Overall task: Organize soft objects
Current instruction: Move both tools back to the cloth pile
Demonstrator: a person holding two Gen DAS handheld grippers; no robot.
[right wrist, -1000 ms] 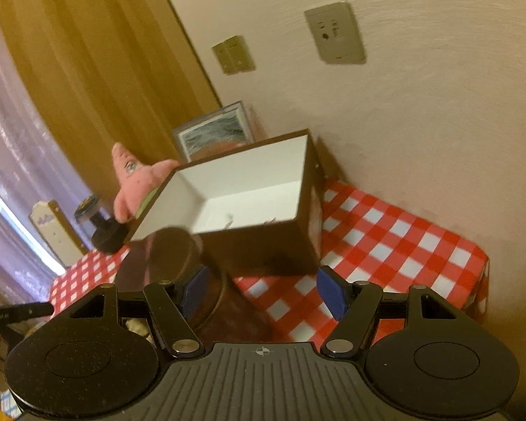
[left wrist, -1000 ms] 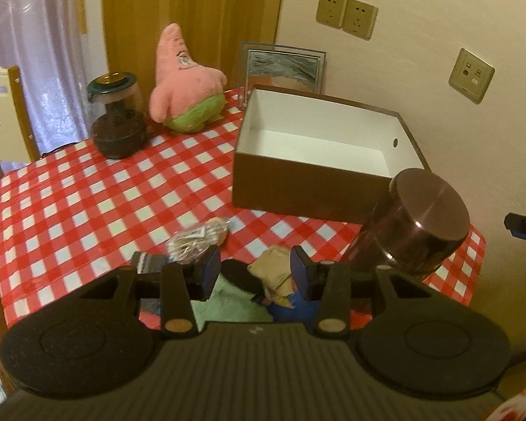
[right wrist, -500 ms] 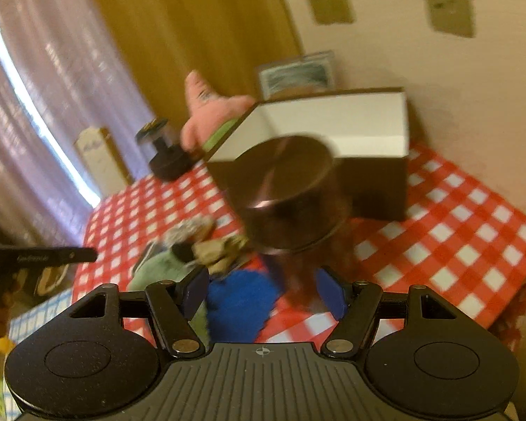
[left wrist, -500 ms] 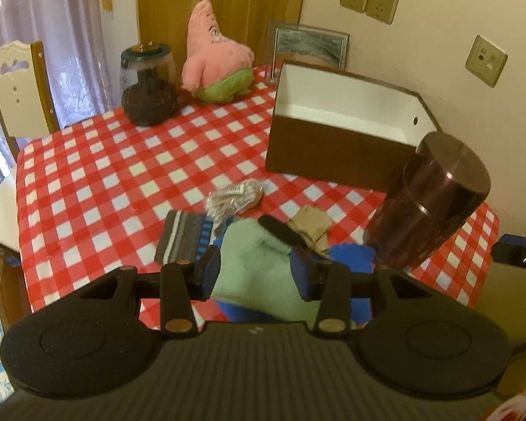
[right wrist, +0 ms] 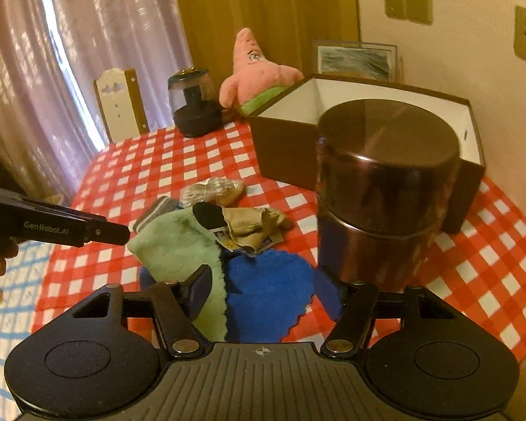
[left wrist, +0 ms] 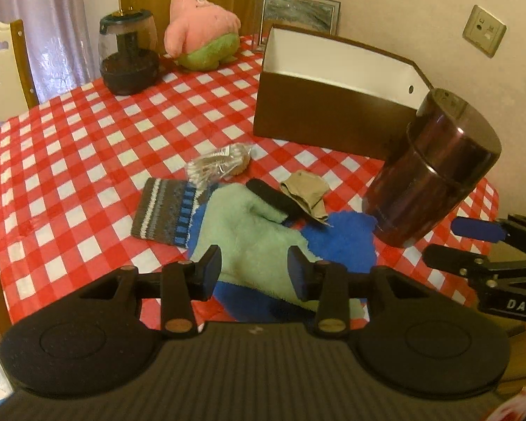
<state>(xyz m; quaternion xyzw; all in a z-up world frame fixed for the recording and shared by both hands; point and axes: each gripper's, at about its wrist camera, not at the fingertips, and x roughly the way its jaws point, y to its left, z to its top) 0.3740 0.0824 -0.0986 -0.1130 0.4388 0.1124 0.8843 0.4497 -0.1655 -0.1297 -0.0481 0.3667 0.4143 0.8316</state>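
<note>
While both the left gripper (left wrist: 254, 268) and right gripper (right wrist: 263, 289) hover empty with jaws apart, the limp, light green towel (left wrist: 249, 231), draped over the blue cloth (left wrist: 343, 242) near the box (left wrist: 319, 112), likely pinches best at a bunched edge.

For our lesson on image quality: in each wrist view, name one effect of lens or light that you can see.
Left wrist view: fisheye bending makes the brown canister lean and curves the box edges; corners are vignetted black. Right wrist view: bright window light washes out the curtain, and a pale sheen lies on the canister lid.
</note>
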